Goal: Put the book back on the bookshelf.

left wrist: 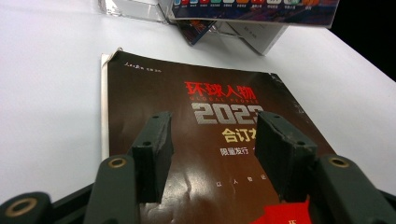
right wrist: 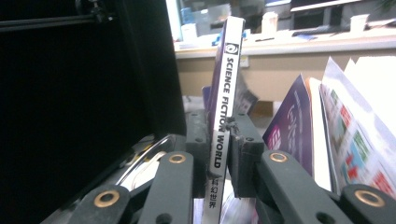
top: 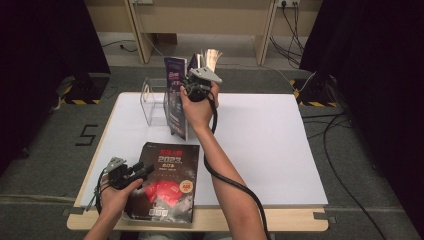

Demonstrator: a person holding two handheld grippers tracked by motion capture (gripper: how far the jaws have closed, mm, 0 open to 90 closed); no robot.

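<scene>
Now we are holding Science Fiction World magazine (right wrist: pixel 223 116) upright by spine between right gripper (right wrist: pixel 223 154) fingers, barely gripping, lowering toward clear acrylic rack (top: pixel 152 102) directly beneath. Left gripper (left wrist: pixel 212 154) is hovering half-open, gripping nothing, over dark 2023 magazine (top: pixel 167 182) lying flat on tabletop (top: pixel 260 145).

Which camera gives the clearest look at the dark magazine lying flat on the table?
The high view: the whole dark magazine shows there, lying flat at the table's near edge under the left gripper. The left gripper view shows its upper cover and red title close up.
</scene>
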